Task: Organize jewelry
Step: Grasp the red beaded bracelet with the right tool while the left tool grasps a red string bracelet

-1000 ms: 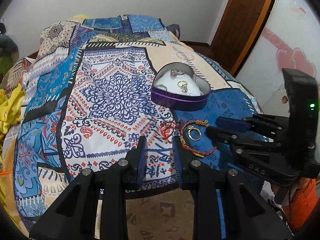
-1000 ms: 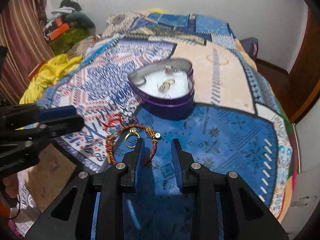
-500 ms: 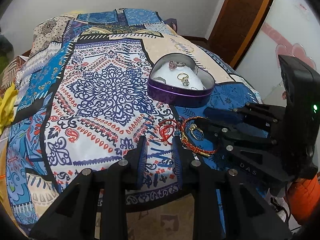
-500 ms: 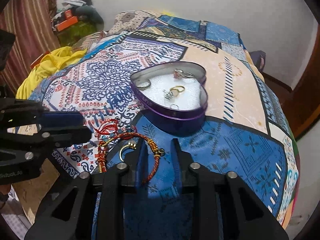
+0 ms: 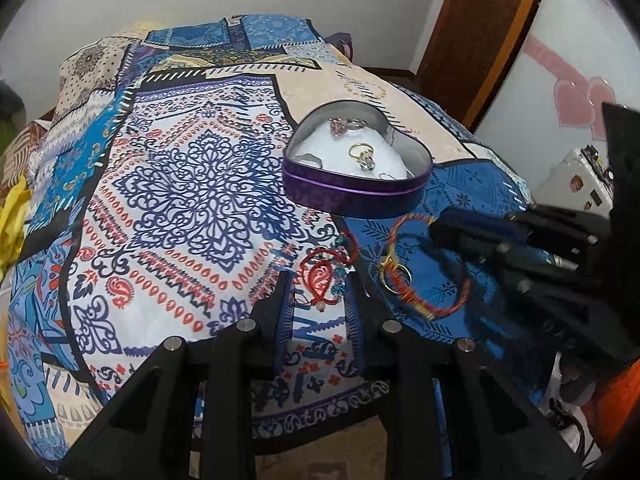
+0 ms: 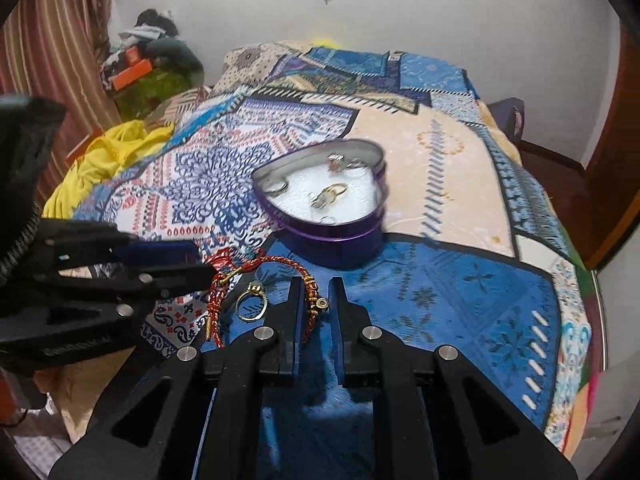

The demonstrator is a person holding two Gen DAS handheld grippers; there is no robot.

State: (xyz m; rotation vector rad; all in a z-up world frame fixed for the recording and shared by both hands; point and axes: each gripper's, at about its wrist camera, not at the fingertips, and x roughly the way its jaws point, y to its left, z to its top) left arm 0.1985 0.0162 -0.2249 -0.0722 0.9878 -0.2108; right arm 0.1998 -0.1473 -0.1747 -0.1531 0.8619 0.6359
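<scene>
right tongs (image 6: pixel 314 300): jaws have just been closing and are nearly together, pinching the clasp end of the red and gold cord bracelet (image 6: pixel 264 264) on the blue patch of the bedspread (image 6: pixel 460 292). gold ring (image 6: pixel 251 304): lies inside the bracelet's loop, just left of those tongs. left tongs (image 5: pixel 320 292): jaws a little apart, holding nothing, tips either side of the red beaded bracelet (image 5: pixel 322 276) on the white patterned patch. heart-shaped purple tin (image 5: pixel 356 196): just beyond both bracelets, lid off, white lining, several rings (image 5: pixel 360 154) inside. yellow cloth (image 6: pixel 104 152): far left edge of the bed. brown door (image 5: pixel 480 36): beyond the bed's right side.
</scene>
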